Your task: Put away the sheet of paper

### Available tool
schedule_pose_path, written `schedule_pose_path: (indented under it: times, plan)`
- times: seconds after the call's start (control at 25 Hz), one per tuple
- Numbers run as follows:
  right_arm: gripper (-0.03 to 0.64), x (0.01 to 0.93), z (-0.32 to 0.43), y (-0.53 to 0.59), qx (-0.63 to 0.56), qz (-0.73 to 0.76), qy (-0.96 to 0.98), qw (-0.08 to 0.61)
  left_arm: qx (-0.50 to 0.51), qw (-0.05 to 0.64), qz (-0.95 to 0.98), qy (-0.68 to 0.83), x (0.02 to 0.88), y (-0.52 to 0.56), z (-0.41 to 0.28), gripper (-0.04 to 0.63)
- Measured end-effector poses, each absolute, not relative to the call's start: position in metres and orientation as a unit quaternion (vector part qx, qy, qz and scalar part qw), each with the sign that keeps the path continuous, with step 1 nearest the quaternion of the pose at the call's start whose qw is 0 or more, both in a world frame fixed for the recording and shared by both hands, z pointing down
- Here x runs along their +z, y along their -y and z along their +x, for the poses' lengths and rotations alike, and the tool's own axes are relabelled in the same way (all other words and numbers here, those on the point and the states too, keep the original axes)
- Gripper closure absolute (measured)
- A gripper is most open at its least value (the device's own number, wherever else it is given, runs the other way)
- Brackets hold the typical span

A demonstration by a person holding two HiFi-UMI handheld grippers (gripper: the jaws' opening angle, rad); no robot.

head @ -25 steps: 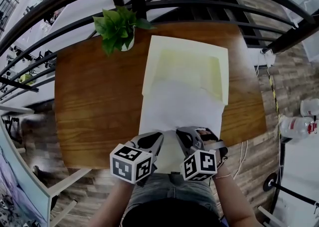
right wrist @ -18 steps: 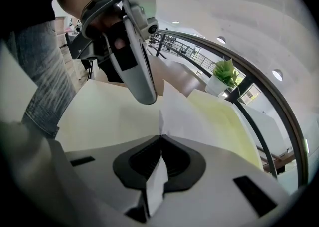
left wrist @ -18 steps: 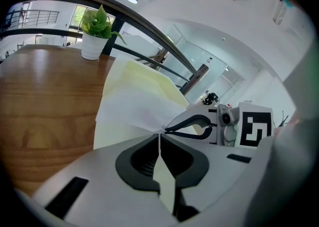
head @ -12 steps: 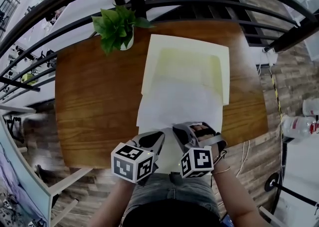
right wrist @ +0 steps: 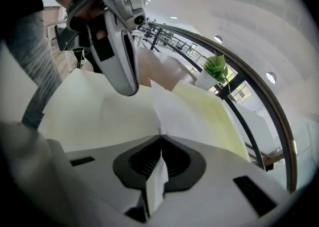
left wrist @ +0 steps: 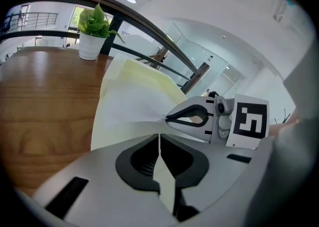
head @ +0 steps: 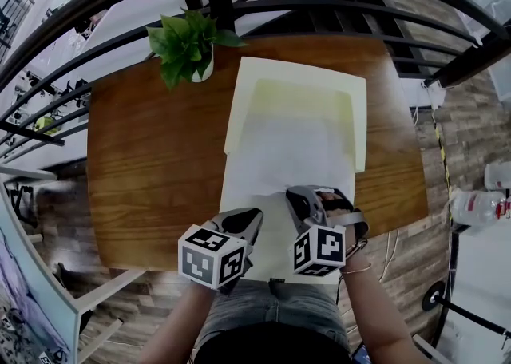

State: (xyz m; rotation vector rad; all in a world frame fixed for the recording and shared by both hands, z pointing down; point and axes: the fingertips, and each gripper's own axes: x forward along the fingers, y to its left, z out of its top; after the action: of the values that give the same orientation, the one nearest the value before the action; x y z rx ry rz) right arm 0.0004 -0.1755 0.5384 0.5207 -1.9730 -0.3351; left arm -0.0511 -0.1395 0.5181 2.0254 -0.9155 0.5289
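1. Two grippers work the same edge: the left gripper (head: 242, 223) has its jaws pressed together on the near edge of the sheet of paper (head: 289, 159), with a thin white strip showing between the dark pads in the left gripper view.
2. The right gripper (head: 300, 202) is likewise clamped on that near edge, a little further to the right and slightly further forward over the table; its own view shows the paper pinched flat between the pads.
3. Both grippers sit low at the table's near side, close beside each other, jaws pointing away from the person. Their marker cubes face up toward the head camera.
4. The person's right hand (head: 345, 215) wraps the right gripper's handle. Both forearms reach forward from the bottom of the head view.
5. Between the two grips the near edge of the sheet is raised off the wood and creases a little.
6. The sheet runs away from the person, and its far part overlaps a pale yellow folder (head: 302, 83) lying flat on the table. Whether that part is inside the folder or only on top of it cannot be told.
7. The wooden table (head: 152, 163) is bare to the left of the paper.
8. A potted plant (head: 187, 41) stands at the far edge, just left of the folder's far corner and clear of the sheet.
9. A dark curved railing (head: 239, 6) runs behind the table.
10. A plastic bottle (head: 473, 203) lies on the floor off to the right.
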Motion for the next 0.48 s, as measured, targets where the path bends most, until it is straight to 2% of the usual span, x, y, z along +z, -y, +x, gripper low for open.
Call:
schedule_pose_path:
  times: [0.48]
  plan:
    - [0.586, 0.54, 0.013, 0.218, -0.124, 0.301, 0.791, 0.518, 0.209, 0.417, 0.805, 0.368, 0.52, 0.152, -0.048, 0.571]
